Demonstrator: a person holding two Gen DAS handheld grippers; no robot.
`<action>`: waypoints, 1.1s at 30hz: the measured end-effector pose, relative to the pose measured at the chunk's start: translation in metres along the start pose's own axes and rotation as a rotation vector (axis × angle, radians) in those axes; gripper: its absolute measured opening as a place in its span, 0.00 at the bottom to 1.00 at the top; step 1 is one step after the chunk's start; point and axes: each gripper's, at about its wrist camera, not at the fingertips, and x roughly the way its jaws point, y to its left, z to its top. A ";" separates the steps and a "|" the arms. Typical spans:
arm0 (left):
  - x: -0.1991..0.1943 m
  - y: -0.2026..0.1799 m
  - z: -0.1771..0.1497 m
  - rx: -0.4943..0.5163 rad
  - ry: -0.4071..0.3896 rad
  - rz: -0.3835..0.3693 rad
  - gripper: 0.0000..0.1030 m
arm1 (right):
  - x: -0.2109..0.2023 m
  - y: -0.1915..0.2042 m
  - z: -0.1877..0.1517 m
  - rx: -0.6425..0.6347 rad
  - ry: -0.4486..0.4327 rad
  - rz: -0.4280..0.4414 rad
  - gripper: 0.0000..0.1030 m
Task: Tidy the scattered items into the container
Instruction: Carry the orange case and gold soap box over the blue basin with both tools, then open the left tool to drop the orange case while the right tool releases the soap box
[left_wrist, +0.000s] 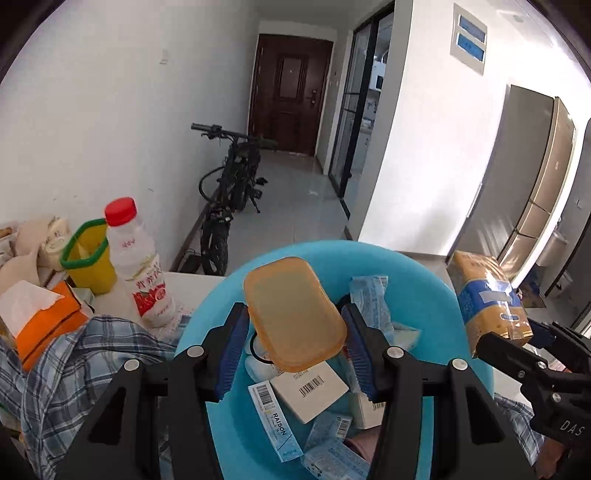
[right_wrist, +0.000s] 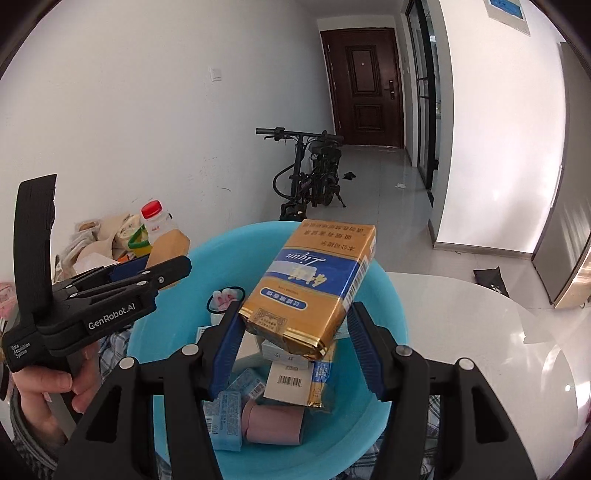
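Both tools hover over the blue basin (left_wrist: 436, 291). Left tool (left_wrist: 295, 350) grips an orange lid (left_wrist: 293, 314) between its pads; right tool (right_wrist: 295, 347) clamps a gold-and-blue carton (right_wrist: 310, 284), long axis pointing away. Below both lie small boxes already collected. Farther left, a red-capped bottle (left_wrist: 142, 266) stands on the worktop (left_wrist: 192, 282).

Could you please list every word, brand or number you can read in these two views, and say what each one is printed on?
"RAISON": slim white and blue box in the blue plastic basin.
"GenRobot.AI" and "Data Acquisition System": left hand-held gripper.
"DAS": right hand-held gripper.
"Liqun", upside down: gold and blue carton.
Chinese print on the carton and the red-capped bottle, and the barcode digits: too small.
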 end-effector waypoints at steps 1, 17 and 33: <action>0.004 -0.002 -0.002 0.009 0.007 0.011 0.53 | 0.000 0.000 -0.001 -0.005 0.000 0.006 0.54; 0.014 -0.023 -0.020 0.084 0.067 -0.020 0.53 | 0.005 -0.004 -0.016 -0.015 0.043 0.036 0.54; 0.058 -0.029 -0.057 0.139 0.257 -0.017 0.53 | 0.024 -0.001 -0.043 -0.035 0.116 0.047 0.54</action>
